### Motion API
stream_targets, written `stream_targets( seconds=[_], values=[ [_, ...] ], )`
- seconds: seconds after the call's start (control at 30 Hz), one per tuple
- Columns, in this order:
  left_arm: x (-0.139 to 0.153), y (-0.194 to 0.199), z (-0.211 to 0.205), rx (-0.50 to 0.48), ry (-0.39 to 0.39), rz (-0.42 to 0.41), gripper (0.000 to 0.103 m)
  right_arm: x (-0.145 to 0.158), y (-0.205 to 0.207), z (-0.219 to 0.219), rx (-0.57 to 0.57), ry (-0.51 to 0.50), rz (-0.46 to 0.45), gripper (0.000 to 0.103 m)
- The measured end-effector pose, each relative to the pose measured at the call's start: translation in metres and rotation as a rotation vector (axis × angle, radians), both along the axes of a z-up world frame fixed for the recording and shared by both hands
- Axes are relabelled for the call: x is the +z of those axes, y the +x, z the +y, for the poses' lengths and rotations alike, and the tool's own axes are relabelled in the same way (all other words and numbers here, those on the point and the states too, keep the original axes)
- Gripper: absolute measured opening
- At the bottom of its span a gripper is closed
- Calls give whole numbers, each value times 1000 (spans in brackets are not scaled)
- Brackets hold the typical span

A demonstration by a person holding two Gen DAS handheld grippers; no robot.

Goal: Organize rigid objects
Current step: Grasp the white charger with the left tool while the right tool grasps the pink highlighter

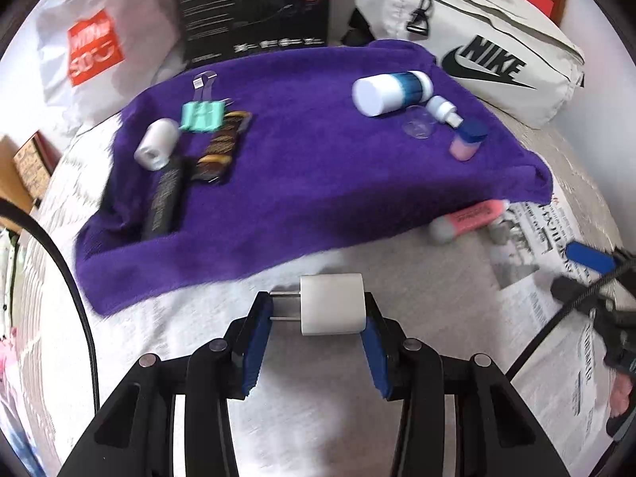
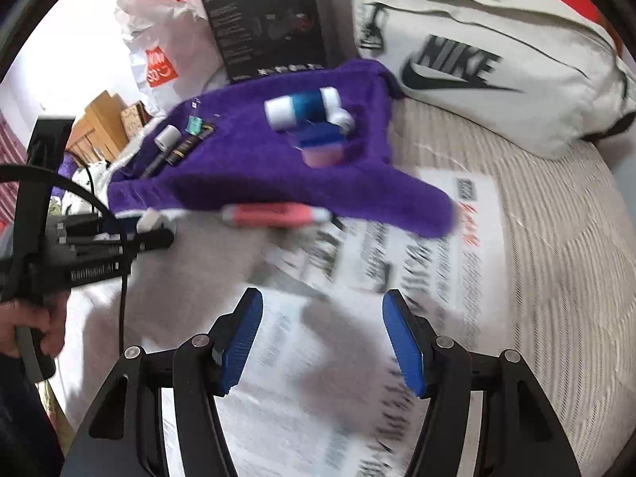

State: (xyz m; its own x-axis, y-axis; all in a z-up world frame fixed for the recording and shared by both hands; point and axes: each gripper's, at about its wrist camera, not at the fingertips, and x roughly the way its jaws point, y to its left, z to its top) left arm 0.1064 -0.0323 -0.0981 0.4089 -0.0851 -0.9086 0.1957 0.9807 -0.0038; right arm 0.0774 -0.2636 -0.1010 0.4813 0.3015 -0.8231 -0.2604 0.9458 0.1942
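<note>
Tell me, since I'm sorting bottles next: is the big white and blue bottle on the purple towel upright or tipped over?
Tipped over. The white and blue bottle lies on its side on the purple towel, its round white end facing the left-wrist camera.

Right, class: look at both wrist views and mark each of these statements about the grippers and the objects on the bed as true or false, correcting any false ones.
1. The left gripper grips a white plug-in charger block. True.
2. The right gripper holds the pink highlighter pen. False: its jaws are open and empty, above the printed newspaper sheet; the pen lies at the towel's edge.
3. The white-and-blue cylindrical bottle lies on its side on the purple fleece towel. True.
4. The white tape roll sits on the newspaper. False: it rests on the towel, near the black tube.
5. The beige Nike bag lies beyond the towel. True.
</note>
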Motion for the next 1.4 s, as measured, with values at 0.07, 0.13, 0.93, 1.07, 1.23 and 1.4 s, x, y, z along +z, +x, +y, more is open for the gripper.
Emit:
stream_targets(
  seconds=[0.07, 0.13, 0.93, 1.07, 1.23, 1.4],
  values=[
    [0, -3, 11, 12, 7, -1, 42, 2, 7, 12, 11, 2, -2, 62],
    [0, -7, 25, 29, -7, -3, 42, 5, 13, 30, 41, -9, -20, 62],
    [-2, -21, 78, 70, -82, -42, 42, -10, 48, 115, 331, -146, -53, 69],
    [-2, -23, 77, 70, -76, -43, 42, -12, 45, 119, 363, -158, -56, 74],
    [-1, -23, 78, 66, -86, -42, 42, -11, 47, 106, 355, -184, -19, 72],
    [-1, -24, 76, 66, -75, -43, 42, -6, 50, 72, 202, -144, 20, 67]
  ],
)
